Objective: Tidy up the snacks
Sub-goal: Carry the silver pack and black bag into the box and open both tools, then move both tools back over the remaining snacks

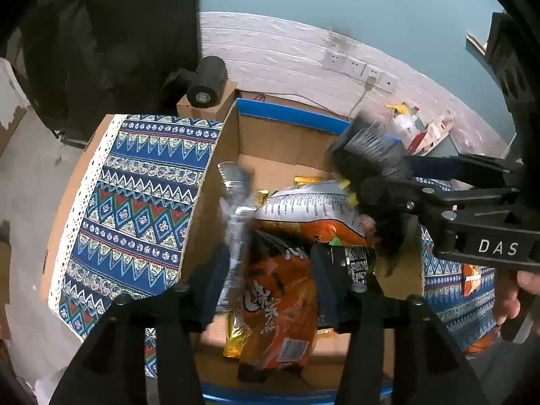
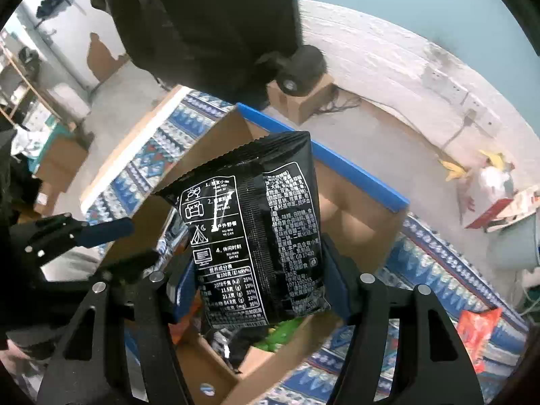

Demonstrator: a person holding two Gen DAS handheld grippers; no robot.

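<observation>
Tongs first: your left tongs [image 1: 270, 280] pinch the orange crinkly foil snack packet [image 1: 280, 307], your right tongs [image 2: 260, 280] the black one [image 2: 256, 236] — light, slippery, crushable; grip their middles gently.

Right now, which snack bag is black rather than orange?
The black bag with white printed text, held upright in the right gripper over the cardboard box; the left gripper holds an orange bag.

The cardboard box [image 1: 270, 141] is matt brown corrugated board with a glossy blue taped rim, standing on a woven patterned tablecloth [image 1: 135, 195] edged in white lace. The orange snack bag [image 1: 280, 303] is glossy crinkled plastic film with a silvery foil seam; the black snack bag [image 2: 256, 236] is smoother film with a dull sheen and serrated top edge. Both the left gripper [image 1: 270, 290] and right gripper [image 2: 260, 290] are matt black plastic with bright metal screw heads.
</observation>
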